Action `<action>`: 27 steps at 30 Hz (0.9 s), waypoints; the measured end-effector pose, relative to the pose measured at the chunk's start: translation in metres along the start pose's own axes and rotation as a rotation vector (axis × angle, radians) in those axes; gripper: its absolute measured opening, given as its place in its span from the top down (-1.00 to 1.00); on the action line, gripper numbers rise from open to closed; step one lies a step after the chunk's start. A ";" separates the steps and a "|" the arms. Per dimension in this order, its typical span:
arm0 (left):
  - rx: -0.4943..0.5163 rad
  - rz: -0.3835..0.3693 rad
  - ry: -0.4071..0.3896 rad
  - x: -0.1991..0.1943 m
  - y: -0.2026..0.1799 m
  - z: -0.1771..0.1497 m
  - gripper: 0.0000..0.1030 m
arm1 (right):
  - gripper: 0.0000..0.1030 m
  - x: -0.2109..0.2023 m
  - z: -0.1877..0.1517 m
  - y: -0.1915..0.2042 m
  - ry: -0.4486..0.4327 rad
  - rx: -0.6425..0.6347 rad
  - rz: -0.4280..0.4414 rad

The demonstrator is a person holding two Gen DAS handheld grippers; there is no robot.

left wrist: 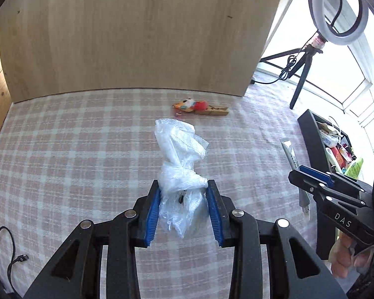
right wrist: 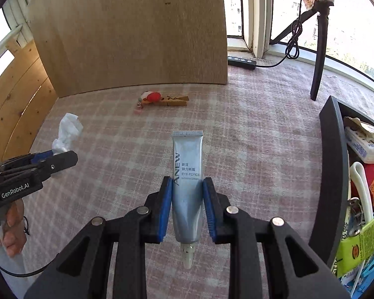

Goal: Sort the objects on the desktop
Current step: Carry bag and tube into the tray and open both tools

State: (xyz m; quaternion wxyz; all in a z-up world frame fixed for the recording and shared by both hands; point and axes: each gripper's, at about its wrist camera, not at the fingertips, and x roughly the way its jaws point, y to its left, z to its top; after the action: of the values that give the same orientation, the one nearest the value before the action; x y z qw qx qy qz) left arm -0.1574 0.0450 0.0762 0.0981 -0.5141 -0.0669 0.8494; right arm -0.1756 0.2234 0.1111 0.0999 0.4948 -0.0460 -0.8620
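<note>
Clamping a plastic bag (left wrist: 180, 164) left and a tube (right wrist: 188, 189) right, we risk the slick bag slipping out.

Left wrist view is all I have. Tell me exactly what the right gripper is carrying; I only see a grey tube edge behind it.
Observer: The right gripper is shut on a silver-grey plastic cream tube, its blue fingers pressing on both sides.
Operator: Give me its orientation.
Observer: The crimped end points away from the camera and the white nozzle hangs toward it, uncapped as far as I can see.
Operator: Report the black storage tray.
Observer: The black storage tray sits to the right of that gripper, and a white cable loop lies among the packets in it.
</note>
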 end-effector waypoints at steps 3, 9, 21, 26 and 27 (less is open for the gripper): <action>0.070 -0.051 -0.013 -0.002 -0.054 0.017 0.35 | 0.53 -0.028 -0.005 -0.021 -0.040 0.042 -0.031; 0.194 -0.165 -0.025 0.000 -0.145 0.037 0.35 | 0.53 -0.072 0.002 -0.098 -0.092 0.165 -0.099; 0.422 -0.382 0.047 -0.004 -0.308 0.008 0.35 | 0.53 -0.168 -0.066 -0.234 -0.143 0.402 -0.317; 0.496 -0.400 0.067 -0.007 -0.344 -0.012 0.35 | 0.53 -0.190 -0.096 -0.268 -0.130 0.461 -0.377; 0.502 -0.400 0.066 -0.007 -0.349 -0.012 0.35 | 0.53 -0.192 -0.100 -0.273 -0.130 0.470 -0.382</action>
State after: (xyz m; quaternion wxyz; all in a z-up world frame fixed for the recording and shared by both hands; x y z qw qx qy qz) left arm -0.1093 0.3823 0.1514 0.3891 -0.4780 0.0479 0.7860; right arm -0.0302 0.5333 0.1736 -0.1841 0.4480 -0.1568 -0.8607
